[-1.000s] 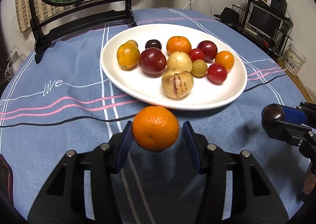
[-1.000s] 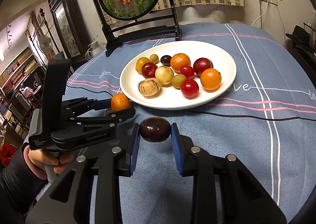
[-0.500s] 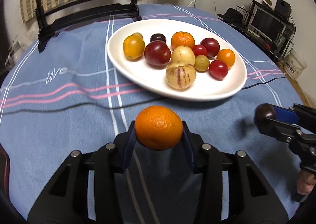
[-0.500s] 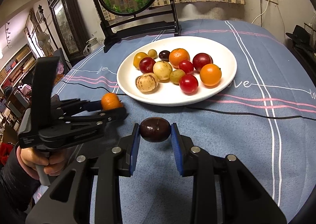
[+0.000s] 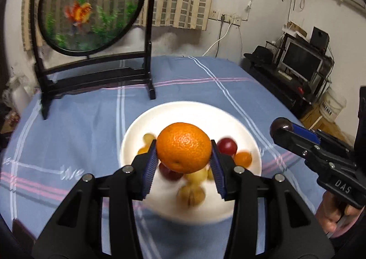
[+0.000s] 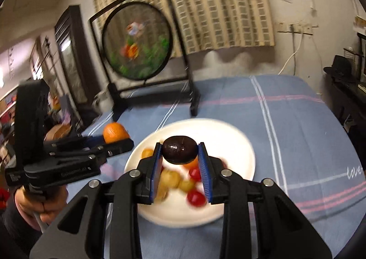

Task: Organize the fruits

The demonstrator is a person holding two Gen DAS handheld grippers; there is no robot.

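My left gripper (image 5: 184,151) is shut on an orange mandarin (image 5: 184,147), lifted above the white plate (image 5: 194,112). My right gripper (image 6: 179,153) is shut on a dark plum (image 6: 179,149), also raised over the white plate (image 6: 231,135). Several blurred fruits lie on the plate: a red one (image 5: 227,146), a small orange one (image 5: 243,158), yellow ones (image 6: 170,178) and a red tomato (image 6: 195,197). In the left wrist view the right gripper (image 5: 281,126) with its plum shows at the right. In the right wrist view the left gripper (image 6: 115,135) with the mandarin shows at the left.
A black-framed round screen with a goldfish picture (image 5: 91,7) stands at the table's far side. The blue striped tablecloth (image 5: 75,126) surrounds the plate. A person's hand (image 6: 43,204) grips the left tool. Shelving with a monitor (image 5: 302,60) stands off to the right.
Both grippers rose and tipped up with their fruits, so the plate now lies below them. The left jaws closed onto the mandarin, which earlier sat between open pads.
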